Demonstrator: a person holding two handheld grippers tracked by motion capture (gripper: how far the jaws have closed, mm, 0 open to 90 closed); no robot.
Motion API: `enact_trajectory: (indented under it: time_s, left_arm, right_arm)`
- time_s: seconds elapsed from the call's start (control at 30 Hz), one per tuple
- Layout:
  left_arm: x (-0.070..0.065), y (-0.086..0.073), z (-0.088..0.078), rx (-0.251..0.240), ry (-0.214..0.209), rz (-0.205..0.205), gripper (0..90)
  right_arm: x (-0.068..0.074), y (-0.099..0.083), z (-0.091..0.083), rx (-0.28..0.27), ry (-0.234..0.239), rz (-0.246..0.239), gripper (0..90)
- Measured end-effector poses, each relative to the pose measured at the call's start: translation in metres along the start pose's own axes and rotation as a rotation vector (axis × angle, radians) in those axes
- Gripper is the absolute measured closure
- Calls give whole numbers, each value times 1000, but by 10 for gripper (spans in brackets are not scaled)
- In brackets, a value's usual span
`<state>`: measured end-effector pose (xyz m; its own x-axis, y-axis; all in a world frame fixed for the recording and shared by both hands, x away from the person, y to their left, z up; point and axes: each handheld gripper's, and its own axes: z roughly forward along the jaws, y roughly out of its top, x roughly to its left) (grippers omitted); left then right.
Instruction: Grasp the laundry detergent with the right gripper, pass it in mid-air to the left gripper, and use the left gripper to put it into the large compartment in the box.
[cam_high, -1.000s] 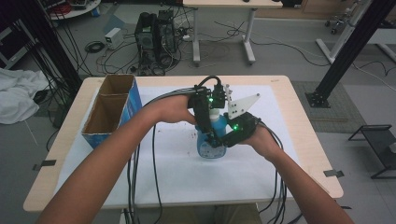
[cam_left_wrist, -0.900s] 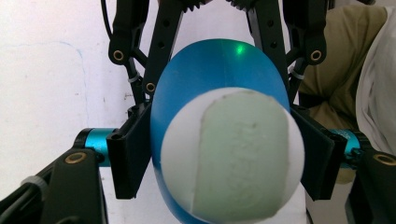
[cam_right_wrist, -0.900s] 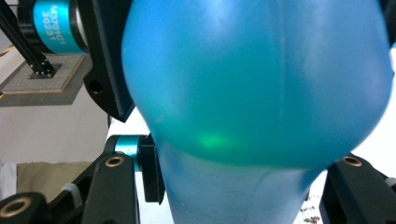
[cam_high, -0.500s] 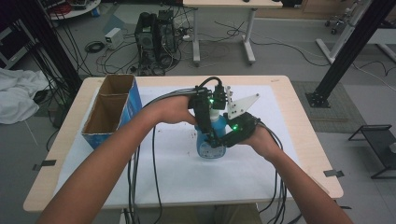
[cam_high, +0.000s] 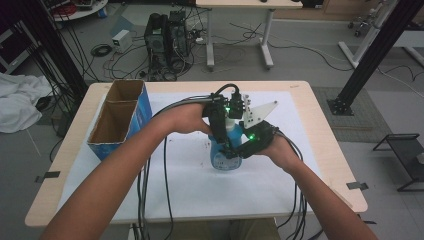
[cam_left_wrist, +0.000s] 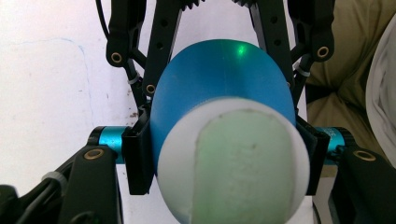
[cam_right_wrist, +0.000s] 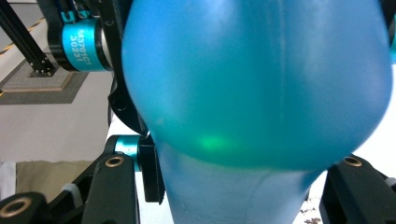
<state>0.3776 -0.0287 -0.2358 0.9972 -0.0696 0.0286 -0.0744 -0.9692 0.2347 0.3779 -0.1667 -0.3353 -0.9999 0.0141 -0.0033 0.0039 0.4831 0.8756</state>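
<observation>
High view: blue bottle (cam_high: 226, 152) standing upright at the middle of the frame on the white mat (cam_high: 200, 185) over the table (cam_high: 325, 145), long axis vertical, white cap (cam_high: 230, 123) pointing up and slightly toward the top of the frame, rounded body at the bottom. Left gripper (cam_high: 220, 131) coming down on the cap end from the upper left, right gripper (cam_high: 239, 149) reaching in from the right and clamped on the lower body. Open blue cardboard box (cam_high: 120, 120) well apart at the left of the frame, near the table's left edge. Left gripper view: looking straight down the bottle's axis, white cap with a pale green top (cam_left_wrist: 243, 168) filling the lower middle, blue shoulder (cam_left_wrist: 219, 74) behind it in the upper middle. Jaws just been closing, pads (cam_left_wrist: 139, 154) now sitting against the cap's two sides, grasping it. Other gripper's black links visible beyond the bottle at the top of the frame. Right gripper view: blue body (cam_right_wrist: 257, 84) bulging across the upper and middle frame, narrowing toward the bottom, axis running top to bottom. Clenched on that narrower part, left pad (cam_right_wrist: 152, 172) pressed to its side at lower left.
</observation>
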Motion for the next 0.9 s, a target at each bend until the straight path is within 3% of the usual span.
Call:
enact_trajectory:
  time_s: [0.13,0.2,0.43,0.47,0.57,0.6,0.7,0.73,0.9]
  left_arm:
    - [-1,0,-1,-9,6,1,378]
    - [-2,1,-2,-7,8,0,379]
    - [-7,2,-4,-15,13,19,381]
    - [-8,3,-5,-10,16,25,381]
    - [-8,2,-9,-10,21,26,381]
    - [-9,1,-11,-16,23,22,381]
    - [-9,-2,-16,-7,26,21,381]
    - [-9,-3,-17,-14,33,14,381]
    - [-9,-10,-19,-5,41,-5,380]
  right_arm:
    - [3,0,-2,20,10,32,438]
    - [2,0,-1,13,7,7,438]
    - [6,2,-4,22,7,0,430]
    - [5,2,-4,12,-1,-31,425]
    - [8,4,-4,20,-5,-29,213]
    - [10,3,-6,29,-15,-29,213]
    - [13,1,-11,27,21,-27,196]
    - [14,0,-14,24,23,-15,99]
    - [18,-1,-31,20,11,14,95]
